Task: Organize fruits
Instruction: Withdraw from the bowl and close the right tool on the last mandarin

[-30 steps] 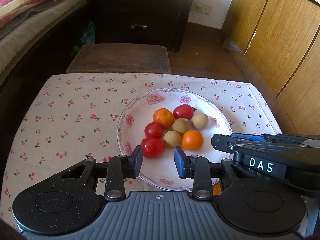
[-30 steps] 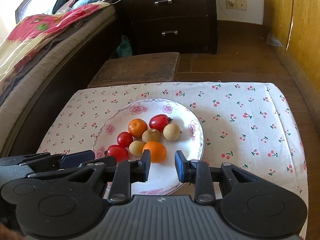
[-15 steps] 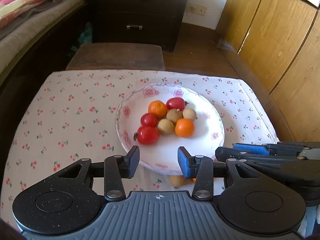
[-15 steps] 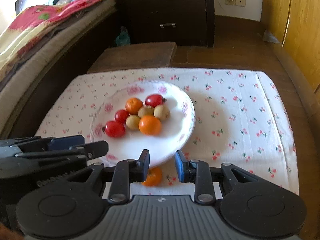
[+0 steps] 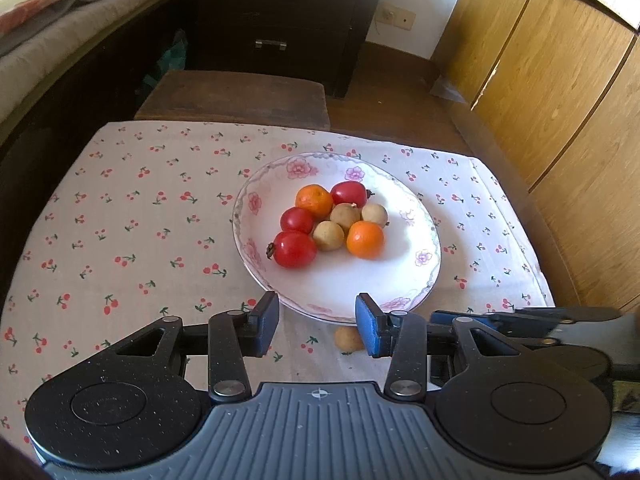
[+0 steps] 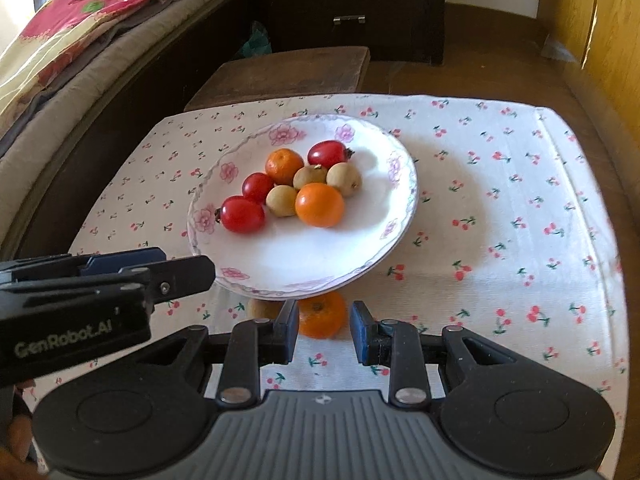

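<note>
From the left wrist, the left gripper [image 5: 316, 320] stands released, its jaws apart over the near rim of a flowered white plate [image 5: 240, 216] and closed on nothing. The plate carries a cluster of fruit [image 5: 344, 216]: two mandarins, three red tomatoes and three small brown fruits, all touching one another near its middle. One more small brown fruit [image 5: 349, 339] lies loose on the cloth just beside the blue pad of the gripper's right finger, half tucked under the plate's edge. The right gripper [image 5: 440, 316] reaches in from the right, low and near the plate rim. A cherry-print cloth [image 5: 140, 220] covers the desk; beyond it we see a worn wooden stool [image 5: 236, 94], a dark chest of drawers [image 5: 280, 12], a bed [image 5: 60, 40] with a pink quilt on the left and wooden cupboard doors [image 5: 560, 80] on the right. From the right wrist, the right gripper's jaws are drawn narrow yet unclenched, with a gap between the pads. A loose mandarin [image 6: 322, 318] sits on the cloth just ahead of them, partly under the overhanging plate rim, which blocks it from above; we cannot tell whether the left pad touches it. The loose brown fruit lies just to its left, and the left gripper juts in above that corner.
</note>
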Demonstrator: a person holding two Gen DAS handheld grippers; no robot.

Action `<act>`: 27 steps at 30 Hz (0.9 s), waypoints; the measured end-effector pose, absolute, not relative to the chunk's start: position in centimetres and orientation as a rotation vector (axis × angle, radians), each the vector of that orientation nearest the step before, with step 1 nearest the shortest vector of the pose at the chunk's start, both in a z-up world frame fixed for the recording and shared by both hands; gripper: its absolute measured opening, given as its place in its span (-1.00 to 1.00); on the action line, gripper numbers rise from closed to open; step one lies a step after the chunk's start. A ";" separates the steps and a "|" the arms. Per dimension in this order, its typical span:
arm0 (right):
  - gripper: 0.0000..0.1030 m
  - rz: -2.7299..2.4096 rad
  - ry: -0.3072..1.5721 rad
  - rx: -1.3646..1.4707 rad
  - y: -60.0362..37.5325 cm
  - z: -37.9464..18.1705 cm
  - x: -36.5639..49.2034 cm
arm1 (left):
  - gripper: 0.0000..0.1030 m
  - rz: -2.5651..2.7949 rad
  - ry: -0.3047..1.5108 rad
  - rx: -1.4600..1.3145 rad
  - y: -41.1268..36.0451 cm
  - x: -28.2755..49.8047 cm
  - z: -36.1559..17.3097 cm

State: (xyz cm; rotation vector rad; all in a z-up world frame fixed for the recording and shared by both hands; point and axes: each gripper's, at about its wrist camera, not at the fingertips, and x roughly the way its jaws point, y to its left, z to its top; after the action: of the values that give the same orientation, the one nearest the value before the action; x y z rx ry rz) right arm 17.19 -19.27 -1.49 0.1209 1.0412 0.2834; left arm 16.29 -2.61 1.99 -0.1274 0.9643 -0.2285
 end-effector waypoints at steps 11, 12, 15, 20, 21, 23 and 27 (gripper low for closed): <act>-0.34 0.281 1.055 0.107 -18.4 -3.3 18.0 | 0.00 -0.241 0.971 -0.149 -2.0 16.2 1.9; -0.33 0.280 1.054 0.106 -18.4 -3.5 18.1 | 0.01 -0.241 0.973 -0.152 -1.9 16.2 1.9; -0.33 0.281 1.045 0.105 -18.4 -3.4 18.2 | 0.01 -0.241 0.980 -0.157 -1.6 16.1 1.7; -0.34 0.283 1.059 0.084 -18.8 -3.0 17.4 | 0.01 -0.249 1.005 -0.182 -1.3 15.9 1.3; -0.34 0.281 1.058 0.079 -18.9 -2.9 17.1 | 0.01 -0.256 1.011 -0.186 -1.5 15.8 1.2; -0.34 0.275 1.060 0.088 -19.6 -2.8 16.8 | 0.01 -0.261 1.018 -0.187 -1.8 15.6 1.0; -0.34 0.262 1.048 0.101 -20.9 -2.4 16.3 | 0.01 -0.277 1.038 -0.179 -3.2 15.4 0.1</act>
State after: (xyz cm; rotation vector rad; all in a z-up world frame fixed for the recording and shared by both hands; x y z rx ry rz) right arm 16.29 -20.86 -2.37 0.1012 1.0480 0.2622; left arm 15.36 -3.20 0.12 -0.1788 1.0376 -0.2772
